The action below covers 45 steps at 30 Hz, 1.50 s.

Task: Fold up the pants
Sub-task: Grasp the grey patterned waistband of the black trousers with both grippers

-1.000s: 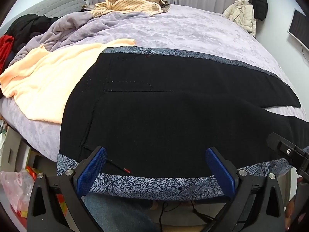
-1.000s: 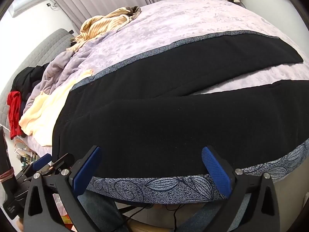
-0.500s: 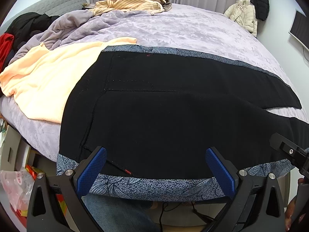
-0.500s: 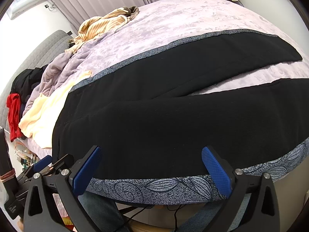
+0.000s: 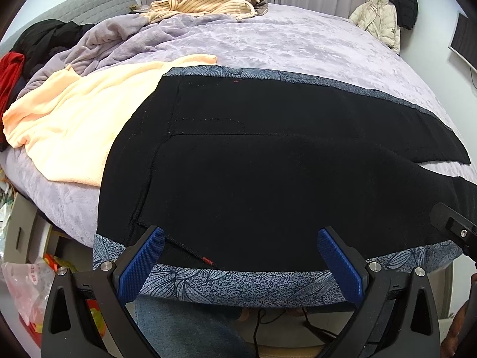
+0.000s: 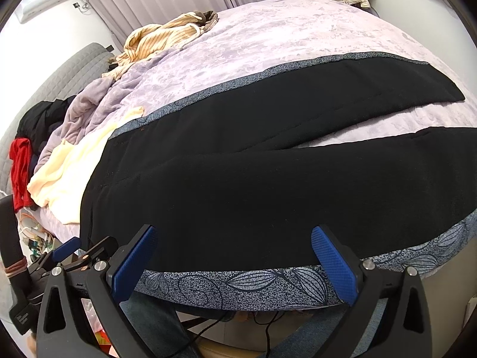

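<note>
Black pants (image 5: 268, 161) with a blue-grey leaf-print side stripe lie flat across the lilac bed (image 5: 268, 41), waist at the left and both legs spread apart towards the right. In the right wrist view the pants (image 6: 268, 173) show a V-shaped gap between the legs. My left gripper (image 5: 241, 265) is open just above the near printed stripe close to the waist. My right gripper (image 6: 234, 264) is open too, over the near stripe further along the leg. Neither holds any cloth.
A peach towel (image 5: 77, 113) lies under the waist end on the left. A striped tan garment (image 5: 205, 1) sits at the far side, red and black clothes (image 5: 18, 68) at the left. Jackets (image 5: 384, 18) hang at the back right. A plastic bag (image 5: 26, 286) lies on the floor.
Both grippers have edged slightly forward and up over the near edge of the pants. The pants have not moved, and both stay open.
</note>
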{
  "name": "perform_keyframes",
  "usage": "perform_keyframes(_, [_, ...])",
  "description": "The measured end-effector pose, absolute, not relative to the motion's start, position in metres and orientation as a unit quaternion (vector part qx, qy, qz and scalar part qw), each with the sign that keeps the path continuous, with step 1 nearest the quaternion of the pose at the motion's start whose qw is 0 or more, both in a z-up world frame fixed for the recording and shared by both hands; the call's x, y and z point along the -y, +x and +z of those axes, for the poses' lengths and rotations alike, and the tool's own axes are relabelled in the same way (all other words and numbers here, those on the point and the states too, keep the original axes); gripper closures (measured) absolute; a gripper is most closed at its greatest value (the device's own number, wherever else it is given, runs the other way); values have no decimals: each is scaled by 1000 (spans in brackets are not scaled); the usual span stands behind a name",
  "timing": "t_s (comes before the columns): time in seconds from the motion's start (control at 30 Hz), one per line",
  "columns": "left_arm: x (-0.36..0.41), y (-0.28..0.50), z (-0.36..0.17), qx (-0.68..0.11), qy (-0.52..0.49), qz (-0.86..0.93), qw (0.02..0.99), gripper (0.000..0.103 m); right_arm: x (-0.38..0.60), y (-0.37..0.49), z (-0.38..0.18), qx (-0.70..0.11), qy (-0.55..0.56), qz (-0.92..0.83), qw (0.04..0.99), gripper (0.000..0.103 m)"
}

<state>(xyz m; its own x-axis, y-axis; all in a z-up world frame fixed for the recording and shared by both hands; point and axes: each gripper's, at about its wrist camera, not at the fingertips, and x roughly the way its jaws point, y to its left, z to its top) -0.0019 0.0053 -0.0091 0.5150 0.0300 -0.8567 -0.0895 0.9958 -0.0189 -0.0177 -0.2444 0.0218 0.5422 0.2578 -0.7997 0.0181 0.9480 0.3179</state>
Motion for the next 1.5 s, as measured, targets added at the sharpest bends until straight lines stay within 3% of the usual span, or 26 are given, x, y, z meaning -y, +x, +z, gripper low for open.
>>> perform_keyframes(1.5, [-22,-10,-22,-485,-42,30,873,0,226,-26,13,-486,130,64,862,0])
